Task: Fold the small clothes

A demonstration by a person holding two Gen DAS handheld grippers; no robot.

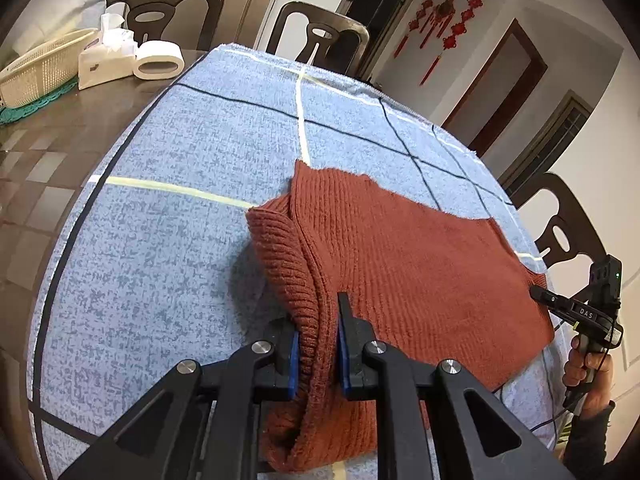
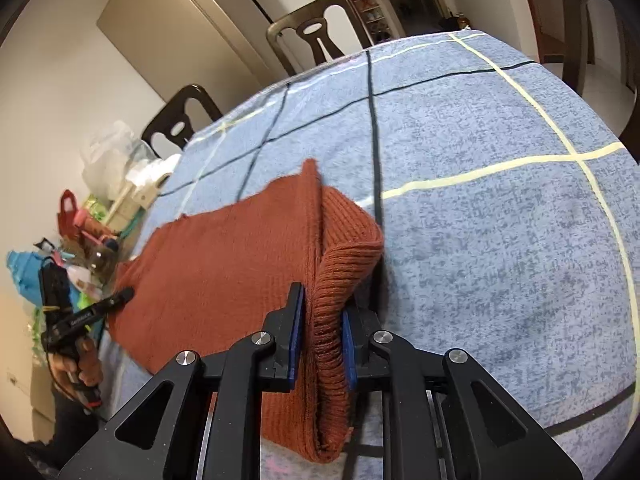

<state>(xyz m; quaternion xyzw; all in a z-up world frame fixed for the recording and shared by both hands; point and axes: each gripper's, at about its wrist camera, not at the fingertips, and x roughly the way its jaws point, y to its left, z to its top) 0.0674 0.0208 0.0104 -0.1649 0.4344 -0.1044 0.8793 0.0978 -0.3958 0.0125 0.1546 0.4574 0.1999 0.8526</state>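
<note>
Where it lies folded on the blue checked cloth (image 1: 168,240) covering the bench, the rust-red ribbed sweater (image 1: 404,256) bunches at both side edges, left gripper (image 1: 318,344) and right gripper (image 2: 322,344) jaws each pinching a thick fold.

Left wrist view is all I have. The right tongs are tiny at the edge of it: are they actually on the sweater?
Observer: Yes. The right wrist view shows the right tongs shut on a doubled ribbed fold of the rust sweater.
Operator: Anything lying beside that fold?
Observer: Only the blue checked cloth. One of its dark stripes runs right by the fold.
Operator: What's behind the left tongs?
Observer: Behind the left tongs, past the cloth's edge, there is clutter: a red bag and a clear plastic bag.
</note>
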